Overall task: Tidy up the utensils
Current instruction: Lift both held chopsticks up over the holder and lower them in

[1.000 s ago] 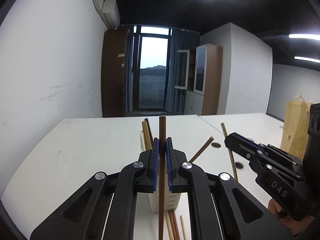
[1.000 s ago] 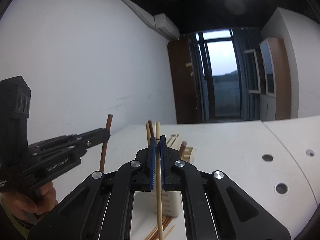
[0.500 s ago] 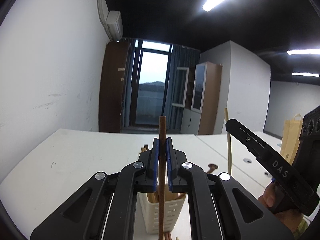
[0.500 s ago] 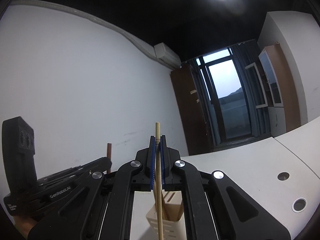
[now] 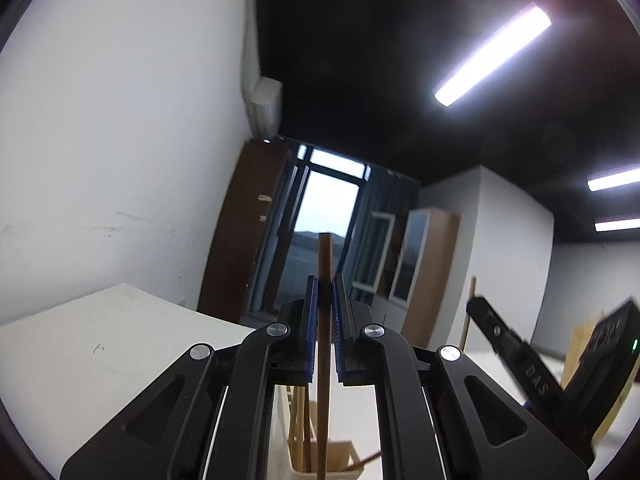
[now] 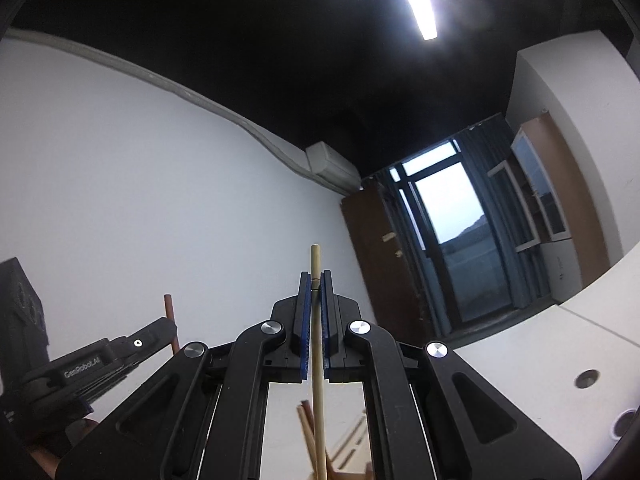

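Left gripper (image 5: 324,300) clamps the dark chopstick (image 5: 324,344) upright over the near holder (image 5: 344,464), right gripper (image 6: 315,300) clamps the pale chopstick (image 6: 317,360); insertion step: lower each tip into the holder, then release.

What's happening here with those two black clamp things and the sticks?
A person is sorting chopsticks with two handheld tongs. The left tongs are shut on a dark brown chopstick, held upright over a white holder that already has chopsticks in it. The right tongs are shut on a pale chopstick, also upright. Neither has been let go yet.
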Tool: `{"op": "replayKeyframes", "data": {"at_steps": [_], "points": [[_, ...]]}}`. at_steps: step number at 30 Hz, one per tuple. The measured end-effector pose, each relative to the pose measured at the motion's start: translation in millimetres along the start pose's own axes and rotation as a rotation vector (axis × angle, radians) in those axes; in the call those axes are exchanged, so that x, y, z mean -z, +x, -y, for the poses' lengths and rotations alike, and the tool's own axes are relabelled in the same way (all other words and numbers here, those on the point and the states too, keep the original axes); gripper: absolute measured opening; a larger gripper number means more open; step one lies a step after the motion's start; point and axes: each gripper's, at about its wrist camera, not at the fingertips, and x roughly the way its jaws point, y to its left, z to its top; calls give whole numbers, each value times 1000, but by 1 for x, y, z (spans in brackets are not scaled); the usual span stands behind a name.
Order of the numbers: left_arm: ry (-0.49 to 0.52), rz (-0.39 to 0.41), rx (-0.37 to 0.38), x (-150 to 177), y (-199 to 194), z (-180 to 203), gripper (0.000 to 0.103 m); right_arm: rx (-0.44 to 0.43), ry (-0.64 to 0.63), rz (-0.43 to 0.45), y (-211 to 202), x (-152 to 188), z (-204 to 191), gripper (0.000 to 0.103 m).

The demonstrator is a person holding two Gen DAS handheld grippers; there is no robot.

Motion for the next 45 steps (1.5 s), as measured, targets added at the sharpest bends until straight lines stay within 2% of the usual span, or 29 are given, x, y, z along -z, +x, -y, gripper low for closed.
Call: {"op": "replayKeyframes", "data": {"at_steps": [8,14,30,32,38,45], "points": [[-21,128,35,-8,6,7,6,-6,-9,31,14,11,5,5],[29,193,2,8,23,17,6,7,-67,44,20,27,-2,5],[66,79,4,25,50,9,6,15,-202,19,22,46,-8,5],[63,33,24,29,55,7,6,18,-203,3,22,47,-7,5],[93,-24,29,37,59,-2,6,32,-208,-42,21,48,-4,5],[125,-45,51,43,53,-5,6,60,-210,-108,25,48,0,5]]}}
